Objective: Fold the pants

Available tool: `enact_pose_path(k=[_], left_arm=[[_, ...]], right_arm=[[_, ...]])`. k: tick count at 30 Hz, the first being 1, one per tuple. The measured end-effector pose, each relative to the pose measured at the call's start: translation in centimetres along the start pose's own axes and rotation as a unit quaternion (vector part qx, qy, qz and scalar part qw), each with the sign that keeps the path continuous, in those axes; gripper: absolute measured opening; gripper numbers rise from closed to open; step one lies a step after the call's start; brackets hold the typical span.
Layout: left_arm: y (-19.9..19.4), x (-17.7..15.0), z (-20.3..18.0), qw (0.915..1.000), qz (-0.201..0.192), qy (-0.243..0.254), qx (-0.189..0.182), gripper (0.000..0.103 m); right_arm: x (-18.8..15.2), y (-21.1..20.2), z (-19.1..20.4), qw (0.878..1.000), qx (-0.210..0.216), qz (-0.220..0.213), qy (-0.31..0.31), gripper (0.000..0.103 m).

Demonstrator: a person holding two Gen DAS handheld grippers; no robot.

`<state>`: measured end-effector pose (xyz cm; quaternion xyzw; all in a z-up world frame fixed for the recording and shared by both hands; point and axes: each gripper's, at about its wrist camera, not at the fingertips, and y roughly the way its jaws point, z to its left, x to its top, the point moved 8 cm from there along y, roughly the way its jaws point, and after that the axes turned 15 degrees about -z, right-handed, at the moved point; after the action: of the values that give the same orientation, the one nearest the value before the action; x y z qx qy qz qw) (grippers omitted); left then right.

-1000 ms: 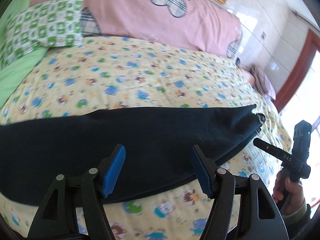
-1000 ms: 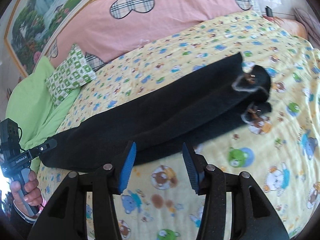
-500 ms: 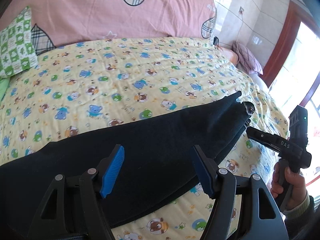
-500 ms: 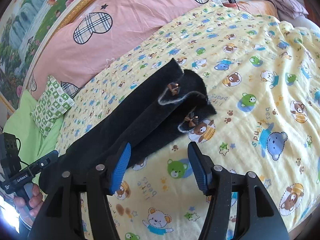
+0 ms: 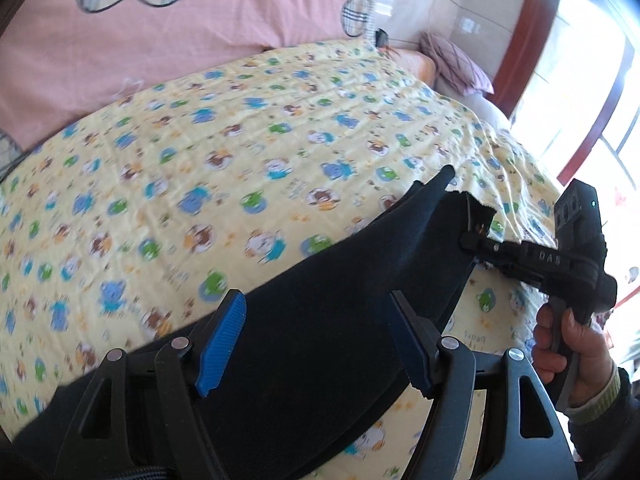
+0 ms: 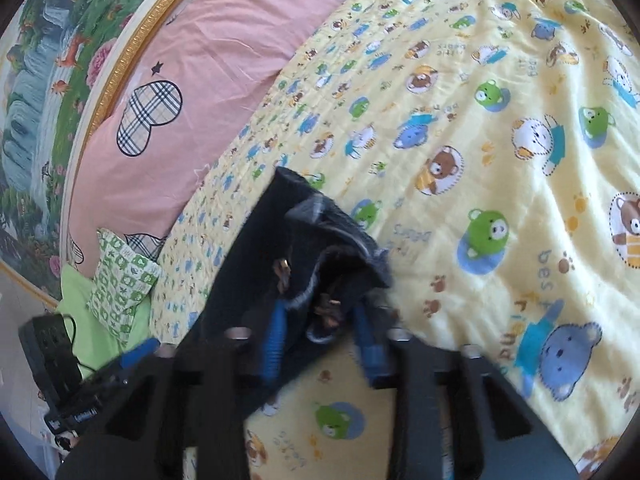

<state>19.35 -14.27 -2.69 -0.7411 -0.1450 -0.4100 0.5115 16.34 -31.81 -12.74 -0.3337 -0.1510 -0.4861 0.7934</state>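
Two blue-padded grippers work the long black fleece pants lying on our yellow bear-print bedspread: left gripper spread wide above them, right gripper straddling the cuffs, not yet clamped. We should pinch both cuff layers together before lifting.

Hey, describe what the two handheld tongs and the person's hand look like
Both tongs are black plastic frames with silver rivets and ribbed blue pads: the left tongs and the right tongs. From the left wrist view, the right unit has a pistol handle, white lettering and a small lit dot, held by a bare hand with a dark sleeve and pale ribbed cuff.
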Motion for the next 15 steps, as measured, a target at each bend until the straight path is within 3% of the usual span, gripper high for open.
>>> enact_pose_path(k=[5, 10, 13, 15], left_arm=[[4.2, 1.7, -2.7, 0.9975, 0.037, 0.021, -0.056, 0.072], [8.9, 2.8, -5.9, 0.9887, 0.081, 0.042, -0.119, 0.072], [10.8, 2.9, -7.8, 0.9806, 0.106, 0.052, -0.156, 0.066], [12.4, 2.7, -8.8, 0.9751, 0.127, 0.052, -0.174, 0.054]], right_arm=[[-0.3, -1.3, -0.9, 0.999, 0.032, -0.002, -0.009, 0.013], [-0.5, -1.9, -1.2, 0.998, 0.056, 0.0, -0.003, 0.012], [-0.4, -2.0, -0.9, 0.998, 0.064, -0.001, -0.015, 0.012], [-0.6, -2.0, -0.9, 0.998, 0.066, 0.001, -0.018, 0.012]])
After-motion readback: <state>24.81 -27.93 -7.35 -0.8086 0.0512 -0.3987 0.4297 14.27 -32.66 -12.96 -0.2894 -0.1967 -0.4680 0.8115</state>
